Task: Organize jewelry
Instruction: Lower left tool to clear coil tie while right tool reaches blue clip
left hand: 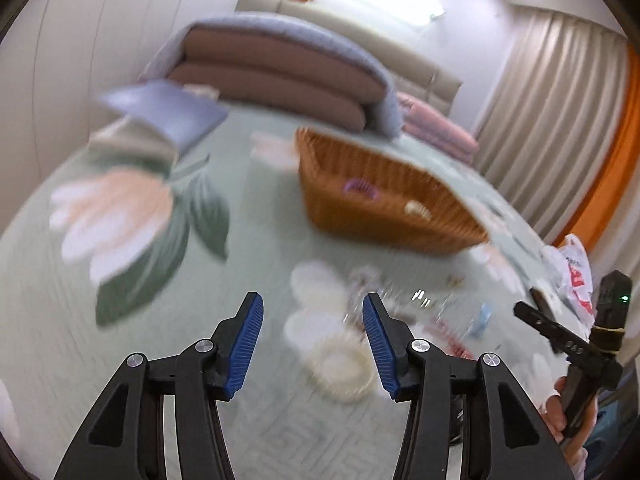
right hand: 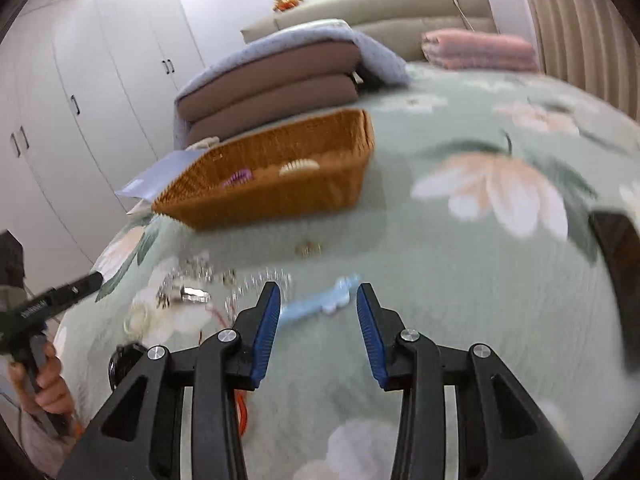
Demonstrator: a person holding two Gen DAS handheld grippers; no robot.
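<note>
A brown wicker basket (left hand: pixel 384 196) (right hand: pixel 280 176) stands on the floral bedspread and holds a purple hair clip (left hand: pixel 360 188) (right hand: pixel 238 178) and a cream one (left hand: pixel 418 210) (right hand: pixel 299 167). Loose jewelry lies in front of it: a cream bead bracelet (left hand: pixel 344 368) (right hand: pixel 138 318), silver pieces (left hand: pixel 420 296) (right hand: pixel 192 294), a light blue clip (left hand: pixel 482 318) (right hand: pixel 320 304), a small gold piece (right hand: pixel 308 249). My left gripper (left hand: pixel 312 344) is open and empty above the bracelet. My right gripper (right hand: pixel 318 328) is open and empty just short of the blue clip. Both views are blurred.
Folded brown and blue bedding (left hand: pixel 280 68) (right hand: pixel 276 80) lies behind the basket, with a pink blanket (right hand: pixel 480 50) further right. A blue paper (left hand: pixel 168 114) lies left of the basket. A plastic bag (left hand: pixel 576 276) sits at the bed's right edge. White wardrobes (right hand: pixel 100 80) stand at left.
</note>
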